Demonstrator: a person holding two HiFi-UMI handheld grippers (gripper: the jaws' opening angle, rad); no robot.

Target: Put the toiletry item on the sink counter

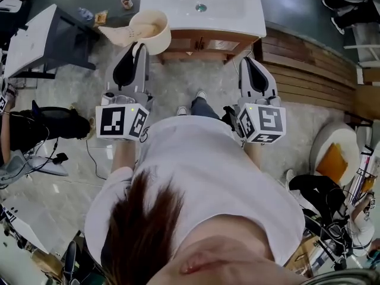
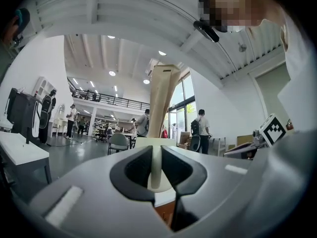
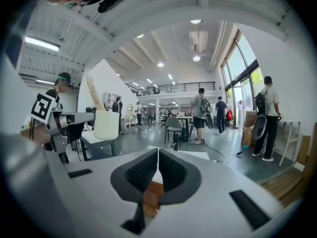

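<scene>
My left gripper (image 1: pixel 141 45) is shut on the rim of a cream cup (image 1: pixel 151 31); a beige tube-like toiletry item (image 1: pixel 116 35) leans out of the cup to the left. In the left gripper view the cup's wall (image 2: pixel 155 168) sits pinched between the dark pads, and the beige item (image 2: pixel 164 99) rises above it. The cup hangs just in front of the white sink counter (image 1: pixel 237 13), near its left front corner. My right gripper (image 1: pixel 250 60) is shut and empty, below the counter's right front edge; its own view also shows the cup (image 3: pixel 106 125) at left.
The counter has a basin with a drain (image 1: pixel 201 7) and a wooden cabinet (image 1: pixel 202 44) beneath. A grey table (image 1: pixel 35 40) stands at left and wooden decking (image 1: pixel 312 70) at right. A small bottle (image 1: pixel 126 2) stands on the floor. People stand in the hall beyond.
</scene>
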